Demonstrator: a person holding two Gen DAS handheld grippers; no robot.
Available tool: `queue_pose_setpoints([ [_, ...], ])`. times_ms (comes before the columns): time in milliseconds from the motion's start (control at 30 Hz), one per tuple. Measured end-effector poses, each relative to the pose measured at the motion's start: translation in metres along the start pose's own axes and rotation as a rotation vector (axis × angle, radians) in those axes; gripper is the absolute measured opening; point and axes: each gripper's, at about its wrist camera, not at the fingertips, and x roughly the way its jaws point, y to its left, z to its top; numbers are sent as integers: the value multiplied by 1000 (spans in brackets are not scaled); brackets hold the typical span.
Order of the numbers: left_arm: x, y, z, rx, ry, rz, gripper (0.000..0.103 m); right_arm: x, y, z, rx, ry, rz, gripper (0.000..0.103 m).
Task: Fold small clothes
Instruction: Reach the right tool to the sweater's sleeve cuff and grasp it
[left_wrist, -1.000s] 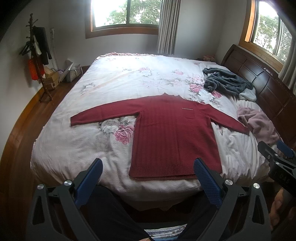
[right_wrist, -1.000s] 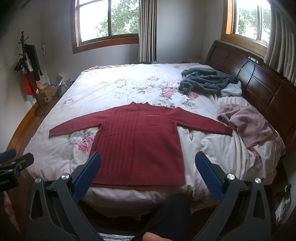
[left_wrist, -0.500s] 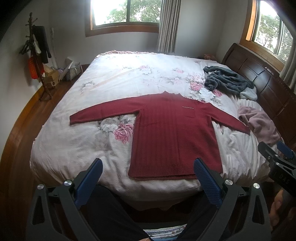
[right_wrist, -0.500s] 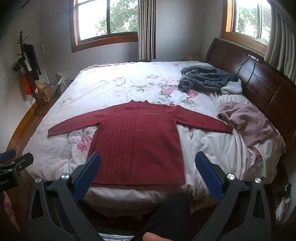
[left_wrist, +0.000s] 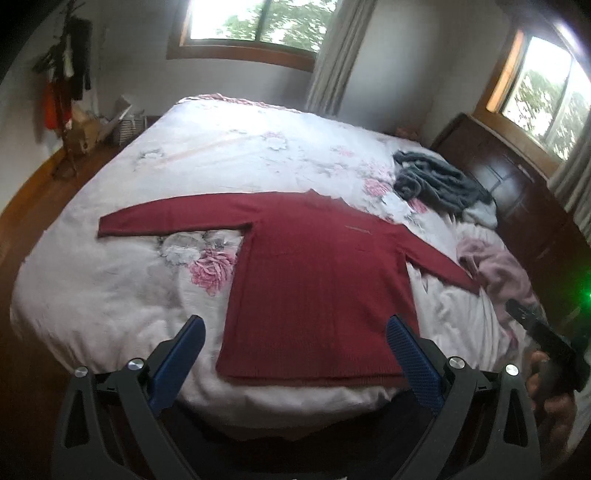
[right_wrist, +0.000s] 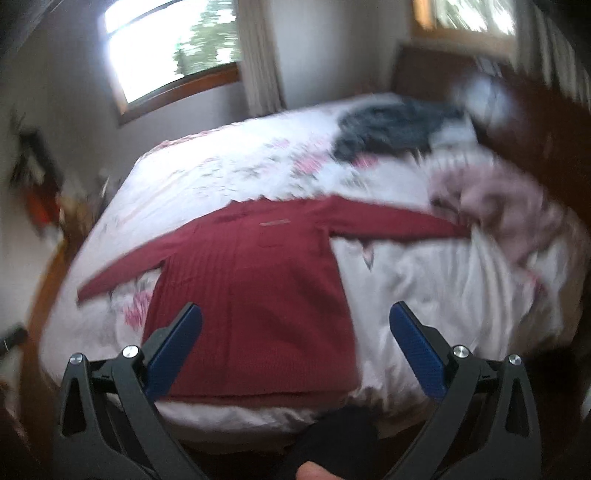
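Left wrist view: a red sweater (left_wrist: 317, 291) is seen spread flat on the bed (left_wrist: 110, 295), sleeves stretched out to both sides, its hem lying just ahead of and between the jaws. The left gripper (left_wrist: 293, 360) is held wide open with nothing gripped, short of the bed's near edge. Beyond the sweater's far right sleeve a pink garment (left_wrist: 498, 273) is crumpled, and farther ahead to the right a grey garment (left_wrist: 436, 181) is heaped near the headboard (left_wrist: 517, 192). In the right wrist view, which is blurred, the right gripper (right_wrist: 295, 350) is likewise spread wide and empty, with the sweater's hem ahead of its left jaw and the pink garment ahead to the right.
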Motion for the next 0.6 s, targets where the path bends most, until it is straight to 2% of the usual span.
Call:
queue_pose_setpoints([
  [67,15,2,0,-12,16,5,99,24,-46,6,139,14,9,100],
  [233,54,0,1,-37,66,-22,99,84,-141,14,382,60,6,98],
  [267,60,0,2,-46,72,-28,99,97,-159,15,420,70,3,89],
  [300,66,1,5,-62,81,-37,99,115,-182,16,473,88,1,71],
  [367,75,3,11,-94,88,-54,99,142,-225,16,605,121,41,57],
  [400,79,4,14,-105,84,-58,99,158,-252,13,710,124,79,55],
  [600,106,4,31,-119,98,-35,99,223,-359,14,1069,26,254,51],
])
